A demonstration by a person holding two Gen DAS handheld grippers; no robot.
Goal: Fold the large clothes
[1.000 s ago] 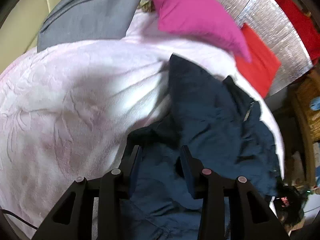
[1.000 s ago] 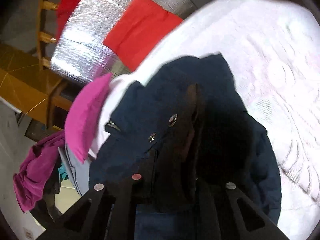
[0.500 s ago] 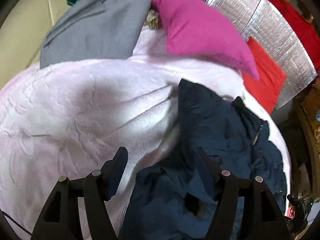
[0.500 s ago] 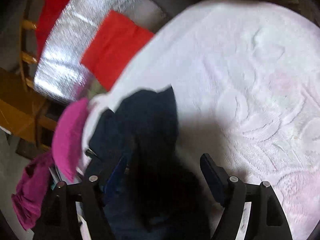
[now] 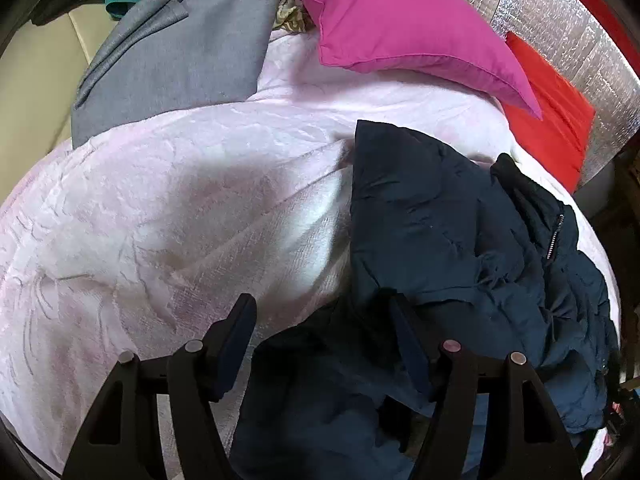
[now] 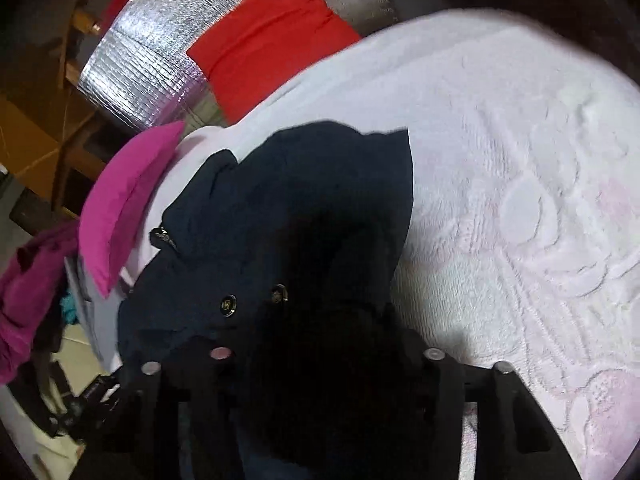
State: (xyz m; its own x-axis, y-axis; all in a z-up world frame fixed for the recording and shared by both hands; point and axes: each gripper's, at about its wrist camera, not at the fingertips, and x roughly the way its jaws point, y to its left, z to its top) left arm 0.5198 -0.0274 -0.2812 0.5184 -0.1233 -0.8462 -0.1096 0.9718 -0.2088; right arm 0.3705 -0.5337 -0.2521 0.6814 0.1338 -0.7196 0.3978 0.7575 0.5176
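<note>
**Tongs spread over a bunched navy jacket**

Left tongs (image 5: 324, 340) stand wide, with the near edge of the navy jacket (image 5: 460, 232) lying loose in the gap, not pinched. I hold them low over that dark fold because, as I judge it, this edge is the one I will want for the next fold.

My right tongs (image 6: 320, 364) are harder to read: dark cloth fills the space in front of the camera and hides the fingers, so I cannot tell whether they grip anything or stand apart.

Around both tools the jacket lies in a rumpled heap on the pale pink bedspread (image 5: 168, 216), towards one side of the bed. One flat panel reaches out across the bedspread while the zipper (image 5: 554, 236) side is crumpled; two snap buttons (image 6: 229, 304) show in the right wrist view. It is far from a neat fold; I would guess the garment needs spreading flat first.

Further off, a magenta pillow (image 5: 400, 20) and a grey garment (image 5: 180, 48) sit at the far end of the bed. A red cloth (image 6: 268, 36) lies on a silver foil mat (image 6: 160, 64) just beyond the bed's edge.
</note>
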